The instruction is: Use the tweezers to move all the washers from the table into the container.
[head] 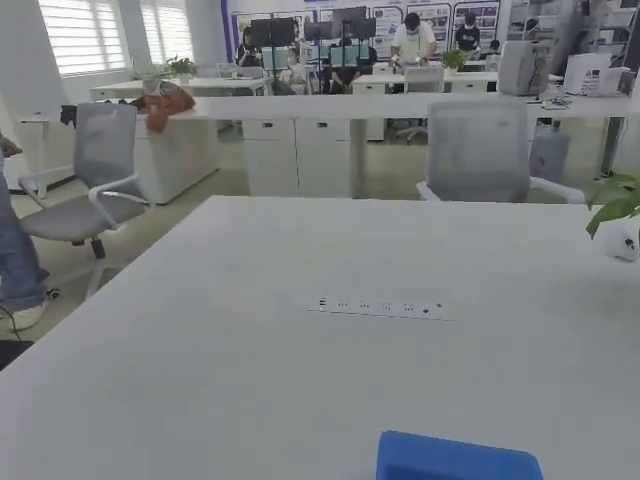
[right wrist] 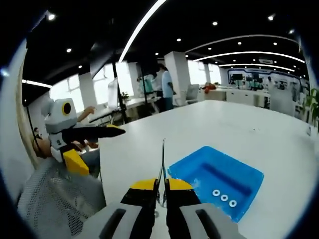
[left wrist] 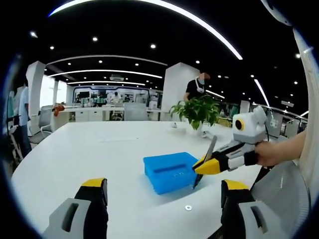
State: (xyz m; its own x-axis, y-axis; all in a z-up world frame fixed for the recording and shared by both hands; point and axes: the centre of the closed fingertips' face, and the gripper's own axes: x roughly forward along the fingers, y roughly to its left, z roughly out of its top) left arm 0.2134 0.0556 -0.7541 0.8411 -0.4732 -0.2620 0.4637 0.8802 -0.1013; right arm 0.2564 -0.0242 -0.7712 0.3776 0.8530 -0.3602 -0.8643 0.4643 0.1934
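One washer (left wrist: 188, 207) lies on the table (left wrist: 99, 149) just beside the container (left wrist: 169, 172), near the tweezers (left wrist: 211, 146) tip. My right gripper (left wrist: 200, 168), clenched on the tweezers, is nearer; my left gripper (left wrist: 163, 186) stands released, jaws wide apart.

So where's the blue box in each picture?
Head view: blue box at the bottom edge, right of middle.
Left gripper view: near the middle, beside the tweezers.
Right gripper view: lower right, three washers inside.
Shared landmark: the white table under it.
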